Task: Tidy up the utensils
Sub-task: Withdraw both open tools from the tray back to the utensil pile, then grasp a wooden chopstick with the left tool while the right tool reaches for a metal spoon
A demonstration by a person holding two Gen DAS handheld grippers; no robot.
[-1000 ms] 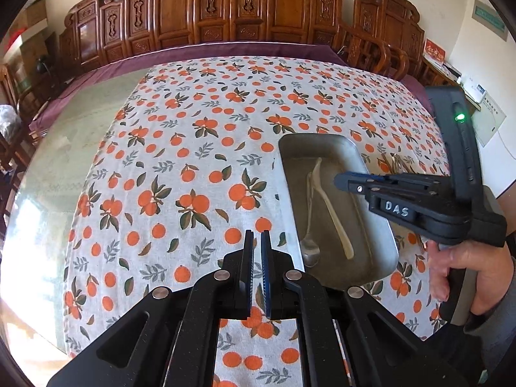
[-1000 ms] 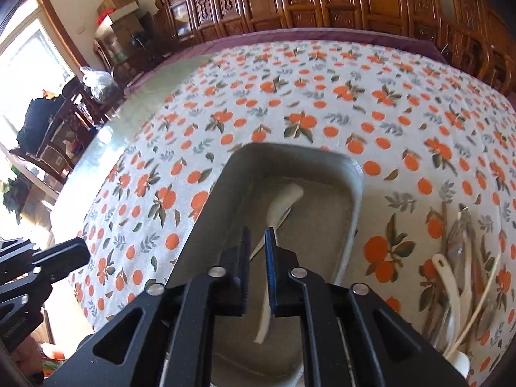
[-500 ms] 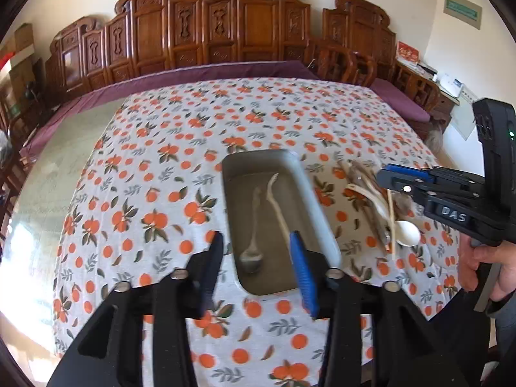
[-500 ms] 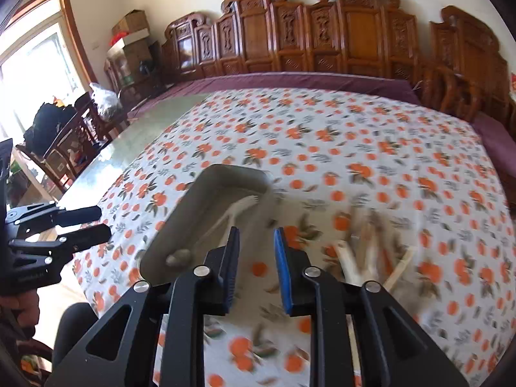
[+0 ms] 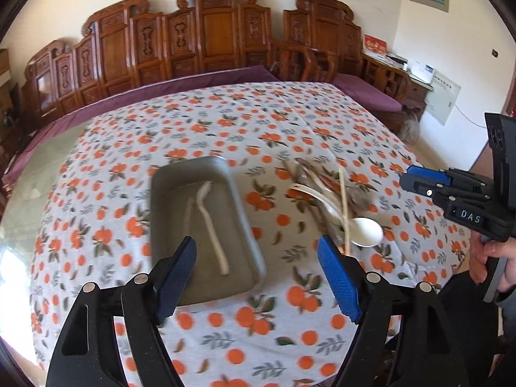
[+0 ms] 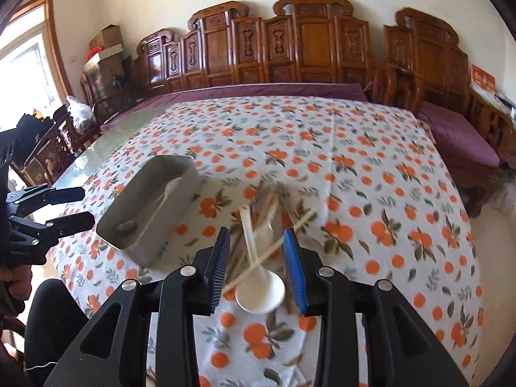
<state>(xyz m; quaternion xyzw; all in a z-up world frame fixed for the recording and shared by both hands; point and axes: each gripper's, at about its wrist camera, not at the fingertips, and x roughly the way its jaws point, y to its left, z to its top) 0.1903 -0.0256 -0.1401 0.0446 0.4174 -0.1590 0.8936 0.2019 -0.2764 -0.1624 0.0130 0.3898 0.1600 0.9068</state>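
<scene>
A grey metal tray [image 5: 238, 200] [image 6: 129, 206] lies on the orange-print tablecloth and holds a white spoon [image 5: 211, 225] and a thin metal spoon [image 5: 187, 213]. To its right lies a loose pile of utensils [image 5: 325, 193] [image 6: 271, 213] with a large white spoon [image 5: 364, 230] [image 6: 259, 290] and chopsticks [image 5: 343, 206]. My left gripper [image 5: 258, 277] is open and empty, above the tray's near end. My right gripper [image 6: 258, 271] is open and empty, above the white spoon in the pile; it also shows in the left wrist view [image 5: 425, 183].
Carved wooden chairs [image 5: 206, 38] line the far side of the table. A bare glass strip of table [image 5: 38, 167] lies left of the cloth. The table's near edge is close below both grippers. Boxes [image 6: 106, 48] stand by the window at left.
Both grippers have pulled back and up from the tray and opened. The right gripper has swung right, from over the tray to over the utensil pile.
</scene>
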